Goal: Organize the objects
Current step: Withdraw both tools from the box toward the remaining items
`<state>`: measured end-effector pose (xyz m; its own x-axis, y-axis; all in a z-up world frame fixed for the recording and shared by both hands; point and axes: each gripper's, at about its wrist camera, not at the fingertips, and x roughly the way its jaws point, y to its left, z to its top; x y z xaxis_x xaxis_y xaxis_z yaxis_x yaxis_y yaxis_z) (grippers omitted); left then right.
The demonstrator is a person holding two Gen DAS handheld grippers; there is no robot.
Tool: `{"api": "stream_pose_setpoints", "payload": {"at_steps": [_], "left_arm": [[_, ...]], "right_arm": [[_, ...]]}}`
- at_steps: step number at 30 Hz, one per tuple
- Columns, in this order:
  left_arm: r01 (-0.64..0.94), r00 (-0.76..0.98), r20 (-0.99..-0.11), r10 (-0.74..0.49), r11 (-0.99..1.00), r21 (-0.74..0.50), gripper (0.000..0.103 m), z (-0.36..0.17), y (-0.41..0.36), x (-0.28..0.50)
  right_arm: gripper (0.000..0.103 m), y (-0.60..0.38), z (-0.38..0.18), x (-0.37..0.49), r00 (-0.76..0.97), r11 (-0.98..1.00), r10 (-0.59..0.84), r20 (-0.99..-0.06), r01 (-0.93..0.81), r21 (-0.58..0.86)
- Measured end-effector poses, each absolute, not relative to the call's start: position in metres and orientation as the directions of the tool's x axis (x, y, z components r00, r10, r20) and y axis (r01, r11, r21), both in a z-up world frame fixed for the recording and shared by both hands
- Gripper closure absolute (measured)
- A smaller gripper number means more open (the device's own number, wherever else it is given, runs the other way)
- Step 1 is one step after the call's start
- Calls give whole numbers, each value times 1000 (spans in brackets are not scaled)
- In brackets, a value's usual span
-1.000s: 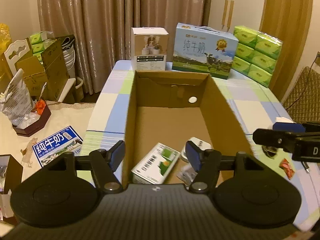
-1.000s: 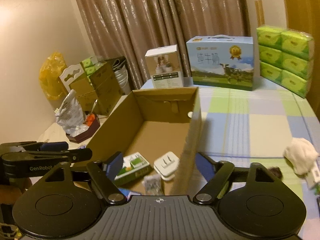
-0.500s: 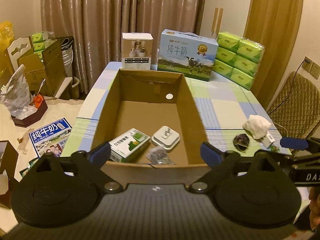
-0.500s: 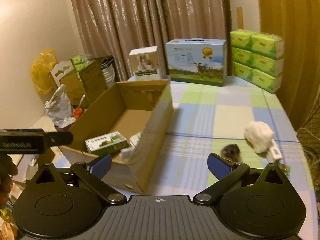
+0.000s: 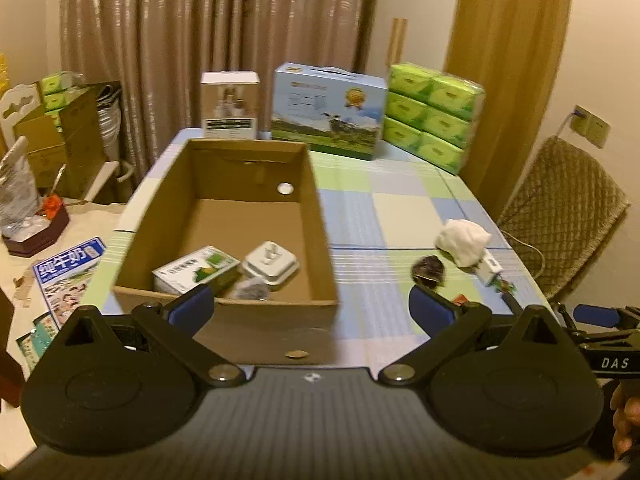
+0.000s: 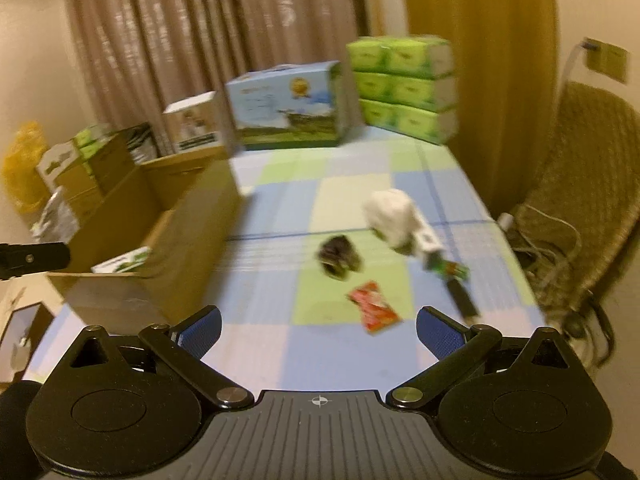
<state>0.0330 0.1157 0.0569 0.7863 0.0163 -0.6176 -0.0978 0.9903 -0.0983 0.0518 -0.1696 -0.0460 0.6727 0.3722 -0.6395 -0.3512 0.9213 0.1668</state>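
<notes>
An open cardboard box point(image 5: 224, 320) stands on the checked table and holds a green-and-white carton point(image 5: 192, 270), a white plug adapter point(image 5: 270, 266) and a small grey packet point(image 5: 252, 290). My left gripper point(image 5: 312, 306) is open and empty, held back from the box's near wall. My right gripper point(image 6: 318, 330) is open and empty above the table's near part. Ahead of it lie a red packet point(image 6: 374, 312), a dark round object point(image 6: 338, 258), a white cloth point(image 6: 390, 216), a small white-and-green item point(image 6: 434, 254) and a black stick point(image 6: 462, 300). The box point(image 6: 160, 248) is to its left.
A blue milk carton case point(image 5: 328, 110), a white product box point(image 5: 230, 106) and stacked green tissue packs point(image 5: 430, 118) stand at the table's far edge. A quilted chair point(image 6: 580, 216) with cables is on the right. Boxes and clutter sit on the floor at left point(image 5: 44, 168).
Both grippers have drawn back from the box and opened wider. The right gripper has swung to the right, over the loose items on the table.
</notes>
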Motion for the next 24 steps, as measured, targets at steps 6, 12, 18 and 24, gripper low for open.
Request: {"api": "stream_pose_setpoints", "payload": {"at_steps": [6, 12, 18, 24], "left_arm": [[-34, 777, -628, -41, 994, -107, 1, 47, 83, 39], [17, 764, -640, -81, 994, -106, 1, 39, 56, 48], [58, 743, -661, -108, 993, -98, 1, 28, 35, 56], [83, 723, -680, -121, 993, -87, 1, 18, 22, 66]], "right_arm": [[2, -208, -50, 50, 705, 950, 307, -640, -272, 156], [2, -229, -55, 51, 716, 961, 275, -642, -229, 157], [2, -239, -60, 53, 718, 964, 263, -644, -216, 153], [2, -245, -68, 59, 713, 966, 256, -653, -204, 157]]}}
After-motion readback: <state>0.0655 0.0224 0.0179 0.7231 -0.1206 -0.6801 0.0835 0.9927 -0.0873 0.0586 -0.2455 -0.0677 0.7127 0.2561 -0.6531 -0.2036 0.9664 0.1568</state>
